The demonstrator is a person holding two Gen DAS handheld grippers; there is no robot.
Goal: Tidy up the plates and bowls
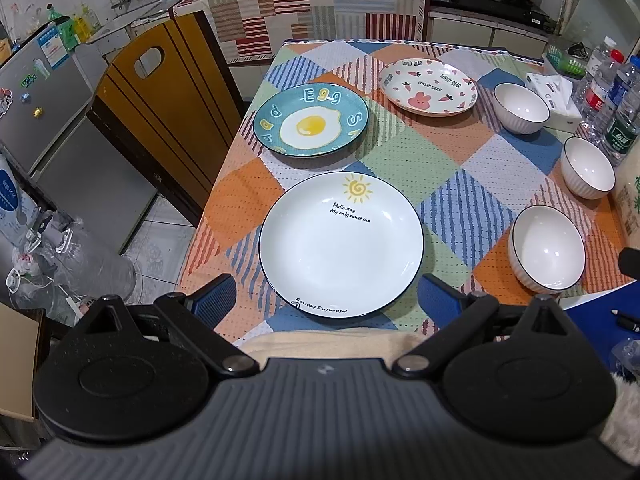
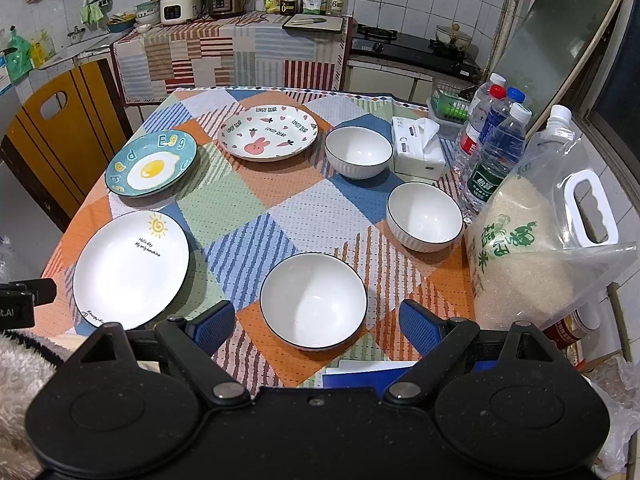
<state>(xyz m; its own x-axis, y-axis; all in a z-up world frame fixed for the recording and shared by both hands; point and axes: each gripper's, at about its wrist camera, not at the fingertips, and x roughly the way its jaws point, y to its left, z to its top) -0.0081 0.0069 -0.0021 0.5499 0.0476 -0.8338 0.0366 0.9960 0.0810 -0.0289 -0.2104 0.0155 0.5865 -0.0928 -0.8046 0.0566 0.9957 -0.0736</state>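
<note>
Both claws gaped empty: left claw (image 1: pixel 326 300) over sun plate (image 1: pixel 341 245), right claw (image 2: pixel 316 322) over near bowl (image 2: pixel 313 300). Best pinched rims squarely near table's front edge.

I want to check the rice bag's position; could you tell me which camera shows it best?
The right wrist view: the rice bag shows nearly whole, handle included, at the table's right edge beside the bottles. The left wrist view catches only a sliver at its right border.
</note>
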